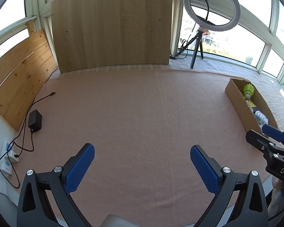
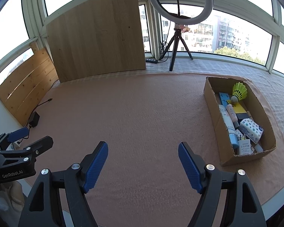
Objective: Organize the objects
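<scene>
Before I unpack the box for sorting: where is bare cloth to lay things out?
The pink cloth is bare between the wooden board, the cardboard box and both open grippers. Crowded: inside the box, and the black adapter with cables at the left edge.

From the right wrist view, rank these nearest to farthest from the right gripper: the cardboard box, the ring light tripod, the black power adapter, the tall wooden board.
1. Cardboard box, just right of the right gripper, whose jaws stand open.
2. Black power adapter, far left on the pink cloth.
3. Ring light tripod and tall wooden board, both past the cloth's far edge; too close to call.
</scene>
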Demonstrator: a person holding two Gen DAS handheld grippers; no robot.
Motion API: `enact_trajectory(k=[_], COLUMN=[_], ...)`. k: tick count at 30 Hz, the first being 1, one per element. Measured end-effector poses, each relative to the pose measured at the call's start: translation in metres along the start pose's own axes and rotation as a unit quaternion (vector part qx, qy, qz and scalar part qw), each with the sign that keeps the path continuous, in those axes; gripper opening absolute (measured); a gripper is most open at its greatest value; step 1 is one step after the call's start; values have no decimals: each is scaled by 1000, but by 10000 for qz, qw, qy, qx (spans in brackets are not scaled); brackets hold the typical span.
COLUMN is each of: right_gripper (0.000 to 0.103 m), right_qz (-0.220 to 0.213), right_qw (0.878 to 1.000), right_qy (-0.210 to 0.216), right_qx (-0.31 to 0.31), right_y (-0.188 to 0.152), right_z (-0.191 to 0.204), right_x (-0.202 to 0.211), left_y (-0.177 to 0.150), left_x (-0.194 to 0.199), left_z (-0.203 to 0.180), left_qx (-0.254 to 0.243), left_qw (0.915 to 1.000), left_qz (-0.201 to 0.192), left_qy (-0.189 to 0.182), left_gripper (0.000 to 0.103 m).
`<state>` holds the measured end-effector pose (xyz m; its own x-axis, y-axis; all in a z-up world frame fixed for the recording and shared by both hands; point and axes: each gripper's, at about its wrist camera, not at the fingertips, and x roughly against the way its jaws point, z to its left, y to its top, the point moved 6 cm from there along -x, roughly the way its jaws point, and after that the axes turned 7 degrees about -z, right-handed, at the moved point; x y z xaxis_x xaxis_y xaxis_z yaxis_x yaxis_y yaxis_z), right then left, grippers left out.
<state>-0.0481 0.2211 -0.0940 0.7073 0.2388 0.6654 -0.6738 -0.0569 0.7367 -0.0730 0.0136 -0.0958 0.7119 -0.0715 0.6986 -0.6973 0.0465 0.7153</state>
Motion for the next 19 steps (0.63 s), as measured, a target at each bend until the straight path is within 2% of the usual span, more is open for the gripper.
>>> enact_trajectory(k=[19], right_gripper=[73], right_qz=[54], right_qw=[10000], right_qy=[-11], right_qx=[-25], right_y=[-3], right_z=[0], right_x=[-4], left_y=[-3], left_x=[-10], left_z=[-4], left_qx=[-73], left_qw=[9999], left_qz=[74], left_qy=[-86], left_gripper=[102])
